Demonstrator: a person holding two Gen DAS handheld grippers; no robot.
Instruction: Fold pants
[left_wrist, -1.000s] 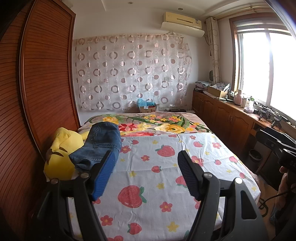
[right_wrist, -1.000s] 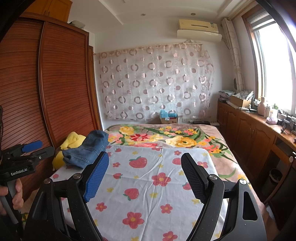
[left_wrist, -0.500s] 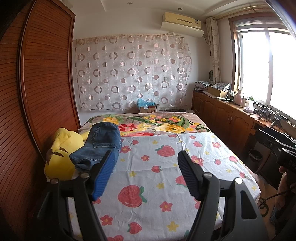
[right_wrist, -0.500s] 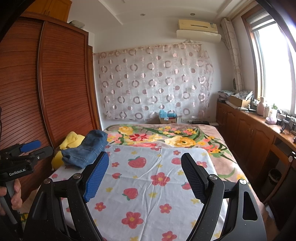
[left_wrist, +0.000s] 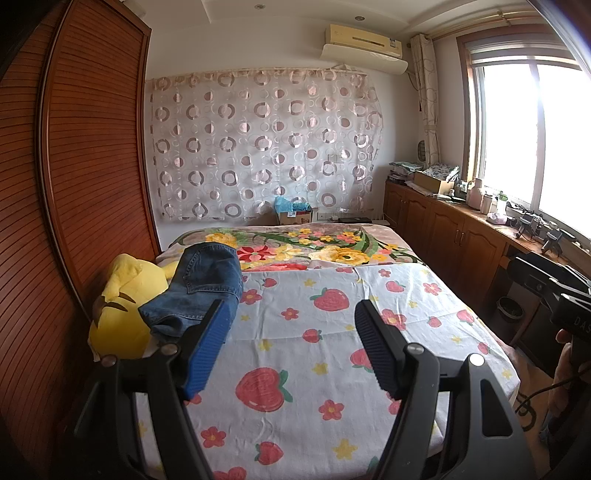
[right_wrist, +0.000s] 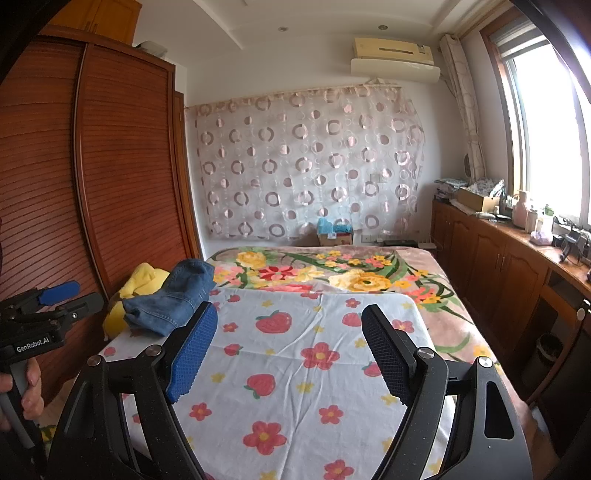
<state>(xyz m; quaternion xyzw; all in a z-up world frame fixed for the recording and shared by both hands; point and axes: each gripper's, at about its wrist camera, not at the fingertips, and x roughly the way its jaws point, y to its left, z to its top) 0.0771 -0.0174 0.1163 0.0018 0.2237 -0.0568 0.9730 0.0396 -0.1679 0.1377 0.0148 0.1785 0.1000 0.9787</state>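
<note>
Blue denim pants (left_wrist: 199, 288) lie bunched on a yellow plush toy (left_wrist: 122, 306) at the bed's left side; they also show in the right wrist view (right_wrist: 173, 295). My left gripper (left_wrist: 291, 314) is open and empty, held above the near part of the bed, short of the pants. My right gripper (right_wrist: 288, 317) is open and empty above the bed, to the right of the pants. The left gripper also shows at the right wrist view's left edge (right_wrist: 48, 306).
The bed carries a white strawberry-print sheet (left_wrist: 332, 350) over a floral blanket (left_wrist: 314, 247). A wooden wardrobe (left_wrist: 74, 184) stands along the left. Low wooden cabinets (left_wrist: 461, 236) with clutter run under the window on the right. A bin (left_wrist: 511, 310) sits by them.
</note>
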